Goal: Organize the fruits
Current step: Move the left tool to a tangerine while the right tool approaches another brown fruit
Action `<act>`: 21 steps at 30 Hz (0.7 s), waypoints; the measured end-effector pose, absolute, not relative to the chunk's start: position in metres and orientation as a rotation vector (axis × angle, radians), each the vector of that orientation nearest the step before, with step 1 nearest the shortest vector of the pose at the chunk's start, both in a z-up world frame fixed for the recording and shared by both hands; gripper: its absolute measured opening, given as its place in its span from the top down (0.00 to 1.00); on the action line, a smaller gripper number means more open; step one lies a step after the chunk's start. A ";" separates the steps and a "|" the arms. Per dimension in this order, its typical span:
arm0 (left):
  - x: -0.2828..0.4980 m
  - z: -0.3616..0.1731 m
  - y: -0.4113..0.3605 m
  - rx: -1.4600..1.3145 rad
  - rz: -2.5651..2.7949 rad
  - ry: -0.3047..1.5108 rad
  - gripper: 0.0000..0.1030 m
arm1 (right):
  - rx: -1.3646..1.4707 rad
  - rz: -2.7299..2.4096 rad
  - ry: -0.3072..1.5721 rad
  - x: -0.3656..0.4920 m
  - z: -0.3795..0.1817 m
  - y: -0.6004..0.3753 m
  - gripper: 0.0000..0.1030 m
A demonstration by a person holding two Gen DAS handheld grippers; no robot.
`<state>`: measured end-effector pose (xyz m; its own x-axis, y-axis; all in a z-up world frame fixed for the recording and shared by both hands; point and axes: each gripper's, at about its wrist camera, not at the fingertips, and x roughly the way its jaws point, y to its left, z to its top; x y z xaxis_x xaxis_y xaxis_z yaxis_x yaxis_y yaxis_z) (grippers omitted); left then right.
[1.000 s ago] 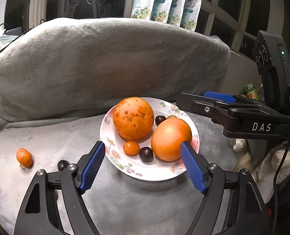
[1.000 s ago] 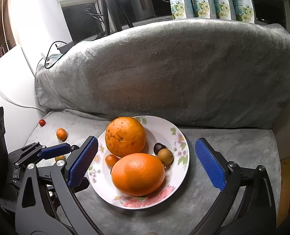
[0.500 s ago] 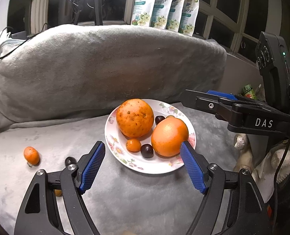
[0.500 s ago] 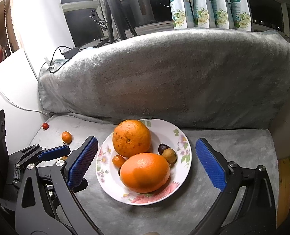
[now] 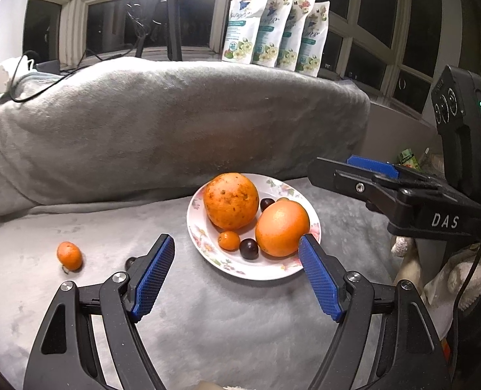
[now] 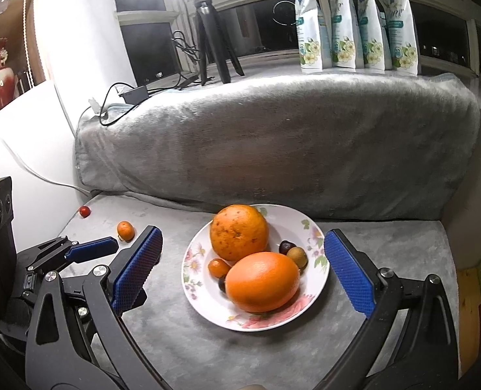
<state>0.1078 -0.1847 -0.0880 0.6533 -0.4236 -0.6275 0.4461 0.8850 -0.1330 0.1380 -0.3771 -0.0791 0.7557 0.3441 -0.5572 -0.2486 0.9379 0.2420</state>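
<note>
Grey plush carried a floral plate (image 5: 204,243) on which most fruit was gathered; a small orange (image 5: 69,255) lay left of it. Both tongs (image 5: 235,279) (image 6: 242,274) were held wide open, empty.

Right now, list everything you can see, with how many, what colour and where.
plate: one, white with flowers, on the grey blanket
large oranges: two, orange, on the plate
small orange fruit: one, on the plate
dark round fruits: two, on the plate
brownish-green fruit: one, on the plate
loose small orange fruit: one, on the blanket left of the plate
small red fruit: one, far left on the blanket
dark fruit: one, on the blanket behind the left tongs
pouches: four, white floral, on the windowsill
tripod: one, black, on the windowsill
left tongs: open, empty
right tongs: open, empty
</note>
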 end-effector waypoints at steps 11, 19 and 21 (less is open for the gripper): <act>0.107 -0.087 -0.155 0.009 -0.454 0.695 0.23 | 0.167 0.353 0.608 0.121 -0.073 -0.357 0.01; 0.113 -0.094 -0.125 -0.018 -0.405 0.707 0.23 | 0.132 0.398 0.621 0.118 -0.076 -0.331 0.01; 0.116 -0.096 -0.115 -0.029 -0.384 0.712 0.23 | 0.113 0.414 0.630 0.117 -0.078 -0.322 0.01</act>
<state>0.1163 -0.1148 -0.0960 0.6902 -0.3530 -0.6317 0.3337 0.9299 -0.1550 0.1171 -0.3220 -0.0779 0.7295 0.4089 -0.5483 -0.3410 0.9123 0.2267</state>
